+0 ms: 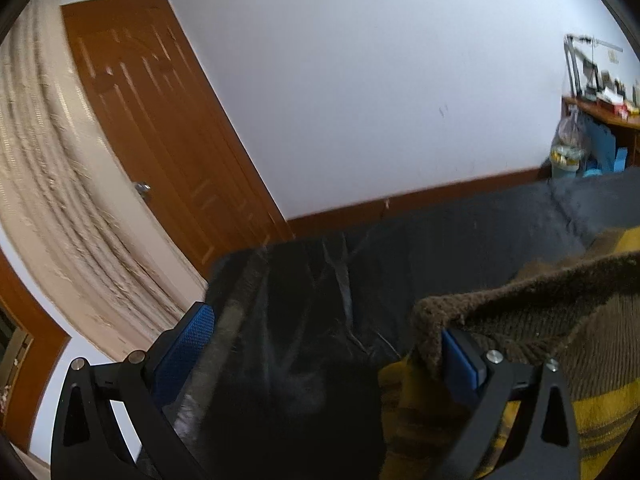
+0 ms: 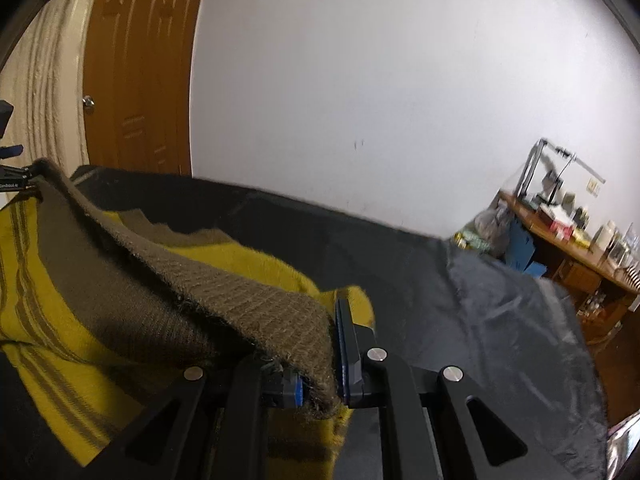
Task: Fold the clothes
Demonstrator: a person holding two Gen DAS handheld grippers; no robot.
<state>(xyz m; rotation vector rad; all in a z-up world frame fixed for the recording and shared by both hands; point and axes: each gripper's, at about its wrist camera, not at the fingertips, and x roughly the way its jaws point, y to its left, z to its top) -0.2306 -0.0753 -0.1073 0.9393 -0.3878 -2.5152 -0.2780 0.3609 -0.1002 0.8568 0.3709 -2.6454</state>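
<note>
A yellow sweater (image 2: 248,264) with olive-brown stripes lies on a black cloth (image 2: 400,280). Its thick brown ribbed hem (image 2: 240,300) is raised off the cloth and runs as a band between the two grippers. My right gripper (image 2: 320,376) is shut on one end of that hem, the knit squeezed between its blue pads. In the left wrist view my left gripper (image 1: 326,324) stands with its jaws wide apart. The other hem corner (image 1: 436,320) drapes over its right finger (image 1: 460,364), and only black cloth (image 1: 304,340) shows between the fingers.
A white wall (image 1: 380,80) and a brown wooden door (image 1: 160,120) stand behind the cloth. A cream curtain (image 1: 48,200) hangs on the left. A cluttered wooden desk (image 2: 560,240), with bags and blue boxes beside it, is at the far right.
</note>
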